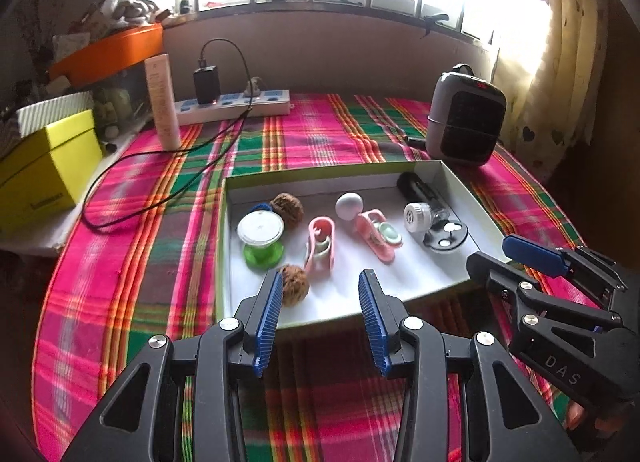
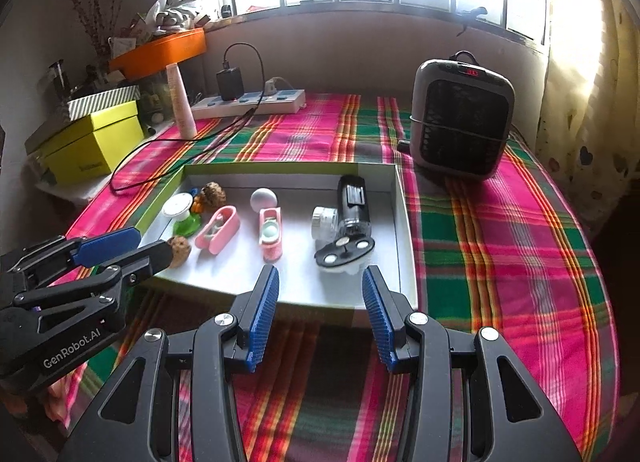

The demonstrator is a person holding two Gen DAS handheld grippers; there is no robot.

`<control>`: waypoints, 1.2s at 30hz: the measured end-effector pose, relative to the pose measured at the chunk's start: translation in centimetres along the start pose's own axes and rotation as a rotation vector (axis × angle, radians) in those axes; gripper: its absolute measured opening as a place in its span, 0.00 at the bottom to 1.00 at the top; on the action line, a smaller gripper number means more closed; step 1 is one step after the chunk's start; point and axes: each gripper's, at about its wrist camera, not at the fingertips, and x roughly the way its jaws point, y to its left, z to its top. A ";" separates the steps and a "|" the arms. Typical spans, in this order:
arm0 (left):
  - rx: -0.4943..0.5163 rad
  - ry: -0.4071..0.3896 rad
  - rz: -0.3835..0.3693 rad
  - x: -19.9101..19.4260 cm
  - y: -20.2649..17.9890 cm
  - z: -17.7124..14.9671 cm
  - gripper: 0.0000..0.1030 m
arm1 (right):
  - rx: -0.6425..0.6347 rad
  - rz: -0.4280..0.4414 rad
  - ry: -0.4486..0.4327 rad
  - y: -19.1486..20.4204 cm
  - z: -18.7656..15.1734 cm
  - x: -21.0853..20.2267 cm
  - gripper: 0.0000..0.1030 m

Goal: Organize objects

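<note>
Both grippers sit off the near edge of the shallow white tray (image 1: 460, 189), and both are empty. My left gripper (image 1: 319, 294) has its jaws parted with nothing between the pads; the nearest walnut (image 1: 295, 285) lies just past its left finger, inside the tray's near-left corner, not touched. My right gripper (image 2: 320, 294) is also released, jaws apart over the tray's near rim, with nothing held.

Everything to organize looks to be in the tray already:
- green spool with a white top (image 1: 260, 240) at the left side of the tray
- second walnut (image 1: 287, 203) behind the spool, toward the tray's far wall
- two pink clip-like holders (image 1: 320, 244) in the middle of the tray, the right one (image 1: 378, 236) carrying a pale green disc
- white ball (image 1: 349, 205) behind the right holder
- clear jar with white cap (image 1: 416, 215) and a black cylinder (image 2: 352, 201) at the right end of the tray
- black base with round metal discs (image 2: 344, 252) near the tray's right front

On the plaid cloth surface (image 2: 500, 242) outside the tray are a heater (image 2: 462, 117), behind the tray's right corner, and a power strip (image 1: 236, 101), well behind it.

My read: this is between steps, either at the end of placing or before regrouping items inside the tray. If more sorting is wanted, the near walnut is the closest pick; the left gripper needs to shift left and down so the jaws straddle it, then close gently because it is round and may roll.
</note>
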 end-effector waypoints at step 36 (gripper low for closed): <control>-0.011 0.096 0.025 0.1 0.1 -6.9 0.45 | 0.008 -0.089 0.135 0.3 -5.8 0.2 0.57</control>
